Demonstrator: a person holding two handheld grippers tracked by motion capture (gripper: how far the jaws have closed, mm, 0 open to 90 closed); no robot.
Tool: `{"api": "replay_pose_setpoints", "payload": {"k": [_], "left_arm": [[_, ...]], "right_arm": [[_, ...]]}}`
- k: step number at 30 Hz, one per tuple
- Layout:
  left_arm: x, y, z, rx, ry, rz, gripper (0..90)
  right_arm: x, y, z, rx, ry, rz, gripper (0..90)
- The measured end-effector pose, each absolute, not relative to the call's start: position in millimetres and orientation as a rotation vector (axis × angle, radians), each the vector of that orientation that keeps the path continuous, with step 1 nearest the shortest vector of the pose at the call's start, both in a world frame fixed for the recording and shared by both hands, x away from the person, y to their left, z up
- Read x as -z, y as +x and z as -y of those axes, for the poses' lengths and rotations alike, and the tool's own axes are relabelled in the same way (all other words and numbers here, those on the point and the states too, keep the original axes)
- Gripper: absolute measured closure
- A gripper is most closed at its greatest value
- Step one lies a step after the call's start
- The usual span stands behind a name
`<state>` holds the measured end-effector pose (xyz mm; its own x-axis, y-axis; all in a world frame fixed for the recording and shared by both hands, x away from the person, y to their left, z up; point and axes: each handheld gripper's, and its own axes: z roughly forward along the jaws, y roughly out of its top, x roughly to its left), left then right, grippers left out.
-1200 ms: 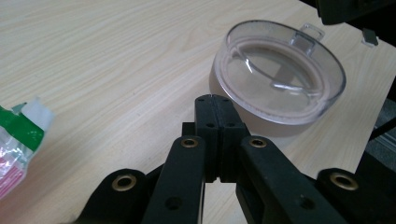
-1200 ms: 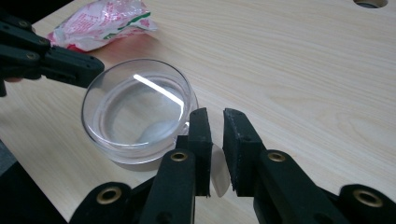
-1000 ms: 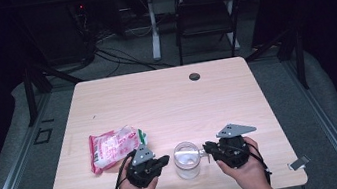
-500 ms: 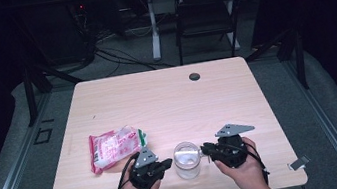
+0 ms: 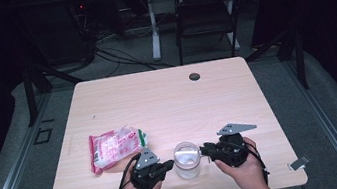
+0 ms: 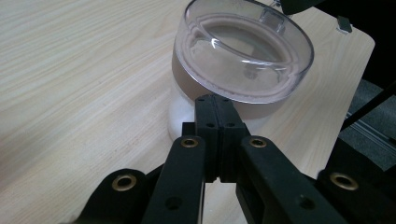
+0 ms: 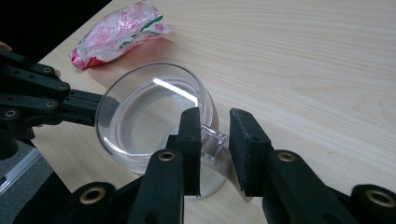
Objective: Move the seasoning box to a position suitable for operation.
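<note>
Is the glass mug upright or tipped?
Upright. The mug stands on its base on the table, round rim up, handle to the side.

A pale wood-grain counter [image 5: 168, 104] stands on grey carpet [image 5: 331, 115] in a dim room with black surroundings. Near the counter's far edge sits a small dark round grommet [image 5: 194, 76]. Beyond that far edge stands a black folding chair [image 5: 205, 18], with a white post [image 5: 152, 26] and tangled cables [image 5: 115, 57] left of the chair.
</note>
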<state>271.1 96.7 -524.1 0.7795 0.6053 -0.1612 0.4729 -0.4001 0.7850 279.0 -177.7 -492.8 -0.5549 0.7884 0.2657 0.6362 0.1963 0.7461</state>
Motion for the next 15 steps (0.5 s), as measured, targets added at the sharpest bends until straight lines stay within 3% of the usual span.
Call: {"api": "replay_pose_setpoints", "payload": {"k": [15], "left_arm": [[523.6, 268.1, -96.3, -0.183, 2.068, -0.797, 90.0]], "right_arm": [[494.1, 282.9, 174.8, -1.307, 1.362, -2.270, 76.5]]}}
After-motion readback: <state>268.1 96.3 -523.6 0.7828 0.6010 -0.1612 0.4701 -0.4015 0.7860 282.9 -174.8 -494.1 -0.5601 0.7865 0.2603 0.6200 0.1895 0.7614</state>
